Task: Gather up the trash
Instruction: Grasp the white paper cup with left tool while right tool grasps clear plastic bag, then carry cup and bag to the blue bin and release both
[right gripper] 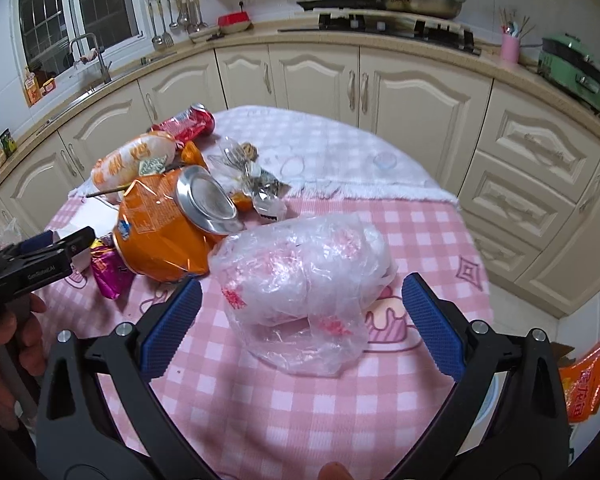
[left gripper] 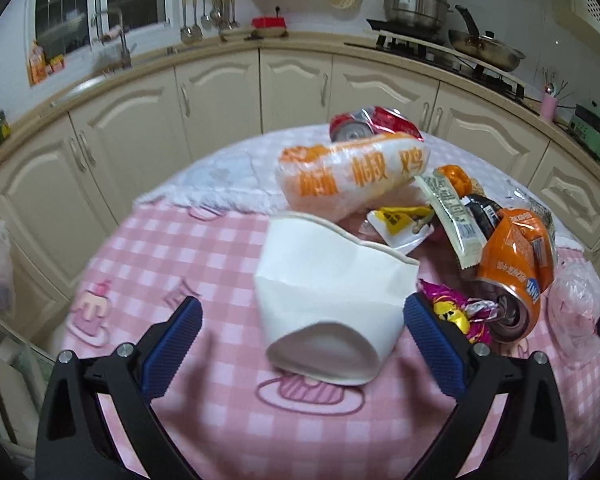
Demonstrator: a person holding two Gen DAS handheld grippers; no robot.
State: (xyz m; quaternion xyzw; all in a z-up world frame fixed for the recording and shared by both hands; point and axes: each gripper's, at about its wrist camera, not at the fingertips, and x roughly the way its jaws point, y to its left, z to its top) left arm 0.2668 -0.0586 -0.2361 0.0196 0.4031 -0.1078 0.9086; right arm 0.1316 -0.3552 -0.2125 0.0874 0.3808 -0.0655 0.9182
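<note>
A crushed white paper cup (left gripper: pixel 328 300) lies on the pink checked tablecloth (left gripper: pixel 172 248), between the wide-open fingers of my left gripper (left gripper: pixel 302 312); nothing is gripped. Behind it lie an orange-and-white snack bag (left gripper: pixel 348 176), a crushed red can (left gripper: pixel 370 122), a crushed orange can (left gripper: pixel 516 268), a purple wrapper (left gripper: pixel 456 308) and small packets. My right gripper (right gripper: pixel 302 308) is open around a crumpled clear plastic bag (right gripper: pixel 304 272), not closed on it. The orange can (right gripper: pixel 160 224) lies left of the bag, and the left gripper (right gripper: pixel 40 256) shows at the left edge.
The round table stands before cream kitchen cabinets (left gripper: pixel 228 92) and a counter with sink, stove (left gripper: pixel 440 44) and pots. A white cloth (right gripper: pixel 340 160) covers the table's far part. An orange bag (right gripper: pixel 588 376) lies on the floor at the right.
</note>
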